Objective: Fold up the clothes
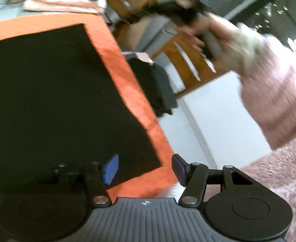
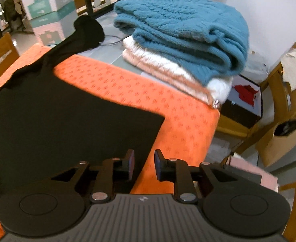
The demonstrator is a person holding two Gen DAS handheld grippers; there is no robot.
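A black garment (image 1: 53,100) lies flat on the orange tablecloth (image 1: 117,60). It also shows in the right wrist view (image 2: 57,117), with a sleeve stretching to the far side. My left gripper (image 1: 144,168) is open and empty above the garment's near corner at the table edge. My right gripper (image 2: 144,166) is open and empty above the garment's right edge. In the left wrist view the right gripper (image 1: 190,6) is blurred, held in a hand with a pink sleeve.
A stack of folded clothes, a teal sweater (image 2: 184,28) on pink and white garments (image 2: 178,76), sits at the table's far side. Wooden chairs (image 1: 188,64) stand beside the table, one with dark clothes (image 1: 154,84) on it. Boxes (image 2: 49,10) stand behind.
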